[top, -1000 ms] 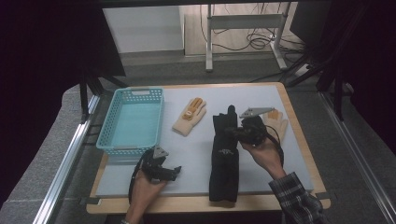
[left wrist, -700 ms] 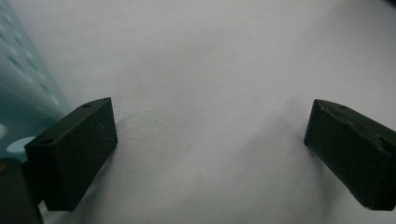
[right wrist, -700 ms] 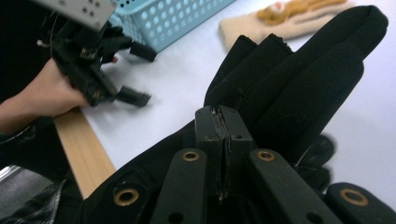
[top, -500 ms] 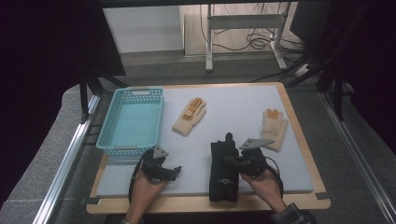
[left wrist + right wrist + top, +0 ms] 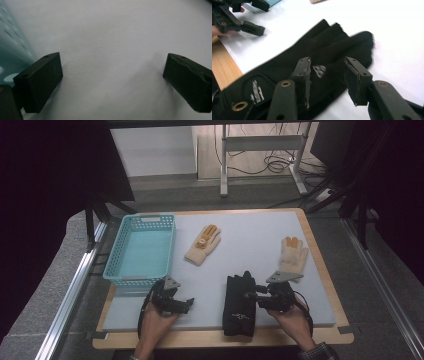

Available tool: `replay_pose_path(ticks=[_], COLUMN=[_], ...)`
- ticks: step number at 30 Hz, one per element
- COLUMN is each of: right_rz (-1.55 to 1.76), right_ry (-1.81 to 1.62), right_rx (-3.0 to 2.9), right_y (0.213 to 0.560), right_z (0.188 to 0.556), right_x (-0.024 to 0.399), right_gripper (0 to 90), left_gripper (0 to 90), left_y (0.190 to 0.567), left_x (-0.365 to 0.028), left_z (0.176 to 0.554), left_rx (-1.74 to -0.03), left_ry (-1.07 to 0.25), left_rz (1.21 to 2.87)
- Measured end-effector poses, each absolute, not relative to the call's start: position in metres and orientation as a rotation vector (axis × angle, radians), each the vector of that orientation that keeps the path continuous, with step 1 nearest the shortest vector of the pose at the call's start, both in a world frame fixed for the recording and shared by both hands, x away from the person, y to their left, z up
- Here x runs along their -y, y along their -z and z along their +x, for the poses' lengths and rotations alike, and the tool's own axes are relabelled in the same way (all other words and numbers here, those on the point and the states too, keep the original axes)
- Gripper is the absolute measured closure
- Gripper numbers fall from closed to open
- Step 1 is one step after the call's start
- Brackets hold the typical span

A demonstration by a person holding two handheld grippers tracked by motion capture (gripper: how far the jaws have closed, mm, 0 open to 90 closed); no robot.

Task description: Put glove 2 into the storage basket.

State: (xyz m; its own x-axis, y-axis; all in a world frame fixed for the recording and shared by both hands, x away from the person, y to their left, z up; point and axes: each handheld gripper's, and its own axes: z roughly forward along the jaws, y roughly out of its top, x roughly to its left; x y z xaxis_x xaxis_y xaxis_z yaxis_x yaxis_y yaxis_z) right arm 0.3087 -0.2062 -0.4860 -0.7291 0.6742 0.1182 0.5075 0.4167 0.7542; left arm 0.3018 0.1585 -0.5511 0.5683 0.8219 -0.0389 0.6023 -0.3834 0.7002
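Note:
A black glove [image 5: 240, 302] lies flat on the white mat near the table's front edge, fingers pointing away from the person. My right gripper [image 5: 254, 298] hovers at its right side. Its jaws have just been opening and stand apart over the black glove [image 5: 329, 47], the pads not pressing on it; the right gripper [image 5: 329, 80] holds nothing. My left gripper [image 5: 187, 303] rests low on the mat to the left of the glove, open and empty, as the left gripper [image 5: 112, 75] view confirms. The left gripper [image 5: 249, 25] also appears far off in the right gripper view.
A turquoise basket [image 5: 171, 245] stands at the left, its wall [image 5: 10, 47] close beside the left jaw. Two cream gloves lie farther back: one [image 5: 202, 245] mid-table, one [image 5: 292, 256] at the right. The wooden table edge [image 5: 225, 337] runs just below the mat.
The right gripper brought the black glove toward the front edge and down onto the mat, then opened and let it go. The right cream glove is now uncovered. The left gripper stayed put.

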Motion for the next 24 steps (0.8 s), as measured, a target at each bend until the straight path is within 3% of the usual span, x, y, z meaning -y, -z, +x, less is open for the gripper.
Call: replay_pose_path(ticks=[7,13,24], right_rz=[1.058,1.039,0.987], right_ry=[-1.146,-1.135,-1.191], right_rx=[-2.529,-2.599,-2.613], right_y=[0.507,0.526,0.530], right_z=[0.298,0.288,0.289], right_x=[0.230,0.228,0.196], right_gripper=[87.9,88.6,88.5], left_gripper=[3.1,3.3,4.8], left_y=[0.551,0.551,0.549], left_x=[-0.159,-0.159,-0.160], left_z=[0.302,0.302,0.297], left_rx=[-1.134,-1.138,-1.140], left_ry=[-0.415,-0.414,-0.464], left_rz=[2.118,2.113,2.120])
